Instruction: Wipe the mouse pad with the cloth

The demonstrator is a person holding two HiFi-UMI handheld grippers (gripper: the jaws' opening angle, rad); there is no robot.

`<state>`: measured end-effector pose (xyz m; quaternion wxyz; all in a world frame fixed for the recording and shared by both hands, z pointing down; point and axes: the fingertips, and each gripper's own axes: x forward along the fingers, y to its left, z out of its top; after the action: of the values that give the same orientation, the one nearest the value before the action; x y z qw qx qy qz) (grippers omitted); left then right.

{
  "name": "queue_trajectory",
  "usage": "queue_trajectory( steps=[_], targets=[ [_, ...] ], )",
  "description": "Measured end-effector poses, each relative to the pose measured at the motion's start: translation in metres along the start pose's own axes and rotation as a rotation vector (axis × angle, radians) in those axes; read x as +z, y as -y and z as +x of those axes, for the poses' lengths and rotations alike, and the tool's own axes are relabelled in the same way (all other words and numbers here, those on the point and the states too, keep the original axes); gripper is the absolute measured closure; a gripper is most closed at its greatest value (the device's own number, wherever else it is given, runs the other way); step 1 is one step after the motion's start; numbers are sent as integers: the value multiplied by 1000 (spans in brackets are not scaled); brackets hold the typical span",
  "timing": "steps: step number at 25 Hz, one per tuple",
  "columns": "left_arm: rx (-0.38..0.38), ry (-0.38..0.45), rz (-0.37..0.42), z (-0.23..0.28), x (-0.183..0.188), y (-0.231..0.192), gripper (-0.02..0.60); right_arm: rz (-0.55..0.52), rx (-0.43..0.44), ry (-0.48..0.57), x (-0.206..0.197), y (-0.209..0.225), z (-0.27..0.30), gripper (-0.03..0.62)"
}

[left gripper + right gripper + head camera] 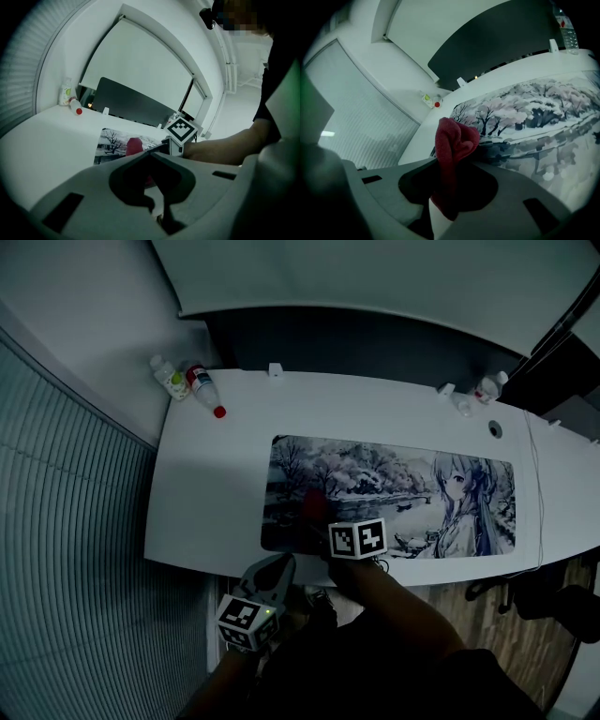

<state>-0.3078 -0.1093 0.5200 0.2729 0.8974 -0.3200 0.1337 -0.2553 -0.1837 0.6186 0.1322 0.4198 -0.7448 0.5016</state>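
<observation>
**Near-left corner of the pad: cloth gripped and ready to wipe**

At the near-left corner of the pad [394, 486], my right gripper [323, 521] is clamped on the red cloth [454, 140]. A bunched wad of it sticks out past the tips, over the printed trees. I cannot tell whether the wad is pressing on the pad yet. My left gripper [272, 573] hangs off the near edge of the surface [211, 488], its jaws closed together with nothing between them.

To wipe well, I judge that I should bring the wad down until it flattens on the pad. I should keep the clamp firm so the cloth does not slip out. Long overlapping passes should run from this corner toward the far right end. Light, even pressure should keep the pad from creeping on the smooth white surface. If it does creep, the idle left gripper could pin the near edge.

For containers, a red-capped bottle [204, 390] lies on its side at the far-left corner, just beside a small green-labelled bottle [169, 379]. A third bottle [487, 387] is at the far right. All three are off the pad, so the wiping path misses them. I cannot tell what is in them.
</observation>
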Motion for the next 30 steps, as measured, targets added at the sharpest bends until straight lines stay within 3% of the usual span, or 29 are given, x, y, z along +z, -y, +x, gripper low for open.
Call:
queue_trajectory(
  steps=[7, 16, 23, 30],
  targets=[
    [10, 21, 36, 15, 23, -11, 575, -19, -25, 32, 38, 13, 2, 485],
    [17, -6, 46, 44, 31, -19, 575, 18, -43, -8, 57, 41, 12, 485],
    [-17, -44, 56, 76, 22, 0, 575, 47, -30, -31, 64, 65, 1, 485],
    [-46, -63, 62, 105, 17, 44, 575, 85, -49, -24, 69, 119, -48, 485]
  ],
)
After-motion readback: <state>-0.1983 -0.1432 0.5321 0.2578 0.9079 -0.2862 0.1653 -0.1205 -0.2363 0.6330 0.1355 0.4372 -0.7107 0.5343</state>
